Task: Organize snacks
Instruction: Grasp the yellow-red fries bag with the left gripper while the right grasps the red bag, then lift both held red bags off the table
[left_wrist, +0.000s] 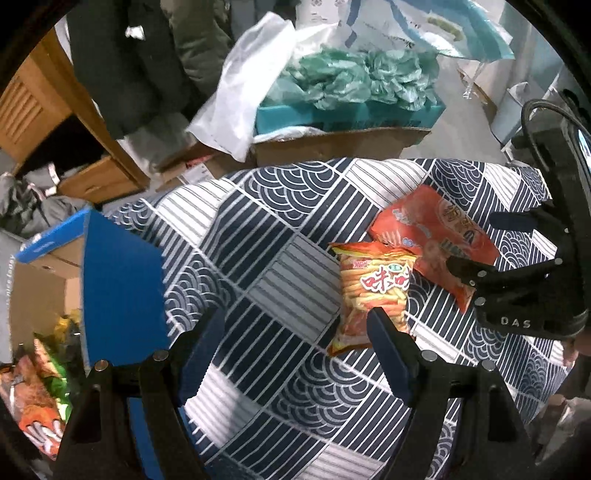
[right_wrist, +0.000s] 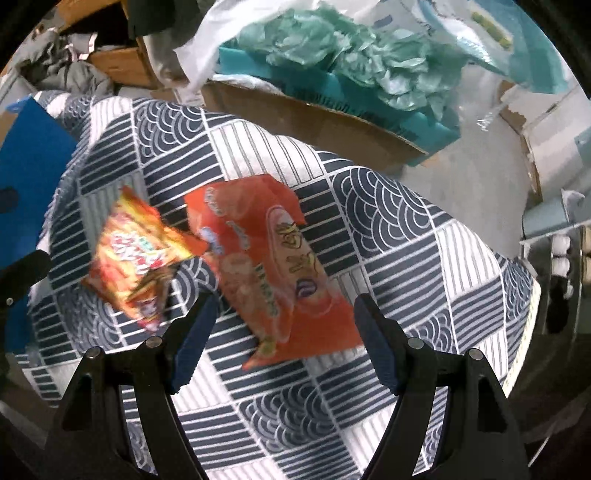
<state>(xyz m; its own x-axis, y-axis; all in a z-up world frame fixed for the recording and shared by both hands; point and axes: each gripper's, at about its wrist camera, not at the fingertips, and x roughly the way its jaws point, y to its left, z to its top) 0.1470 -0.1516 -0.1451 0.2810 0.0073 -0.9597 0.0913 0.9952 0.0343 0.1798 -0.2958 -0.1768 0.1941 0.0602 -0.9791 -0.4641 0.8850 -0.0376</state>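
Two snack bags lie on the patterned tablecloth (left_wrist: 266, 236). A small orange-yellow stick-snack bag (left_wrist: 369, 291) lies left of a larger orange-red bag (left_wrist: 432, 232), and their corners overlap. My left gripper (left_wrist: 295, 332) is open and empty above the cloth, with its right finger just in front of the small bag. My right gripper (right_wrist: 284, 325) is open and empty, with the large bag (right_wrist: 273, 258) lying between and beyond its fingers and the small bag (right_wrist: 136, 258) to its left. The right gripper also shows in the left wrist view (left_wrist: 476, 243), over the large bag.
A blue-flapped cardboard box (left_wrist: 118, 291) at the table's left edge holds several snack bags (left_wrist: 40, 387). Behind the table stand a cardboard box (left_wrist: 332, 144) with teal foam and green plastic bags (left_wrist: 354, 77), a white bag, dark coats and wooden furniture (left_wrist: 33, 107).
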